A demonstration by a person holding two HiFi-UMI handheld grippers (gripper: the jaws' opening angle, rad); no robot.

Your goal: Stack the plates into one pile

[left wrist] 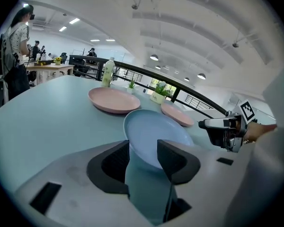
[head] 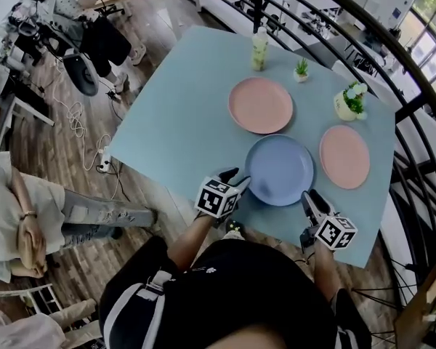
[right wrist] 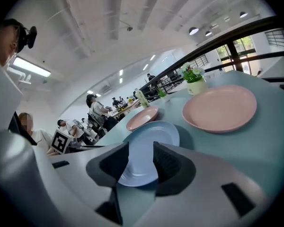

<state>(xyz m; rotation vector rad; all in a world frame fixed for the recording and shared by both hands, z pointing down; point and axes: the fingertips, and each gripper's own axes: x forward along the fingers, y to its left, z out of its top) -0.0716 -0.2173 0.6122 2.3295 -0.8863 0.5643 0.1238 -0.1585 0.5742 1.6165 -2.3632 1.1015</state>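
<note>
Risk: blue plate [head: 280,169], near the table's [head: 174,129] 6 o'clock edge, could skid off if nudged. Left hand-held gripper [head: 236,178] and right hand-held gripper [head: 312,196] both gape, unclamped, at its 8 and 4 o'clock rims.

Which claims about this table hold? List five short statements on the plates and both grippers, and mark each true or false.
1. Three plates lie separately on the pale blue table; none is stacked. True.
2. The round blue plate rests on a pink plate. False: it lies straight on the table, apart from both round pink plates.
3. The left gripper is shut on the blue plate. False: its jaws stand apart, gripping nothing.
4. The right gripper is open. True.
5. The clear plastic bottle lies on its side. False: it stands upright.
</note>
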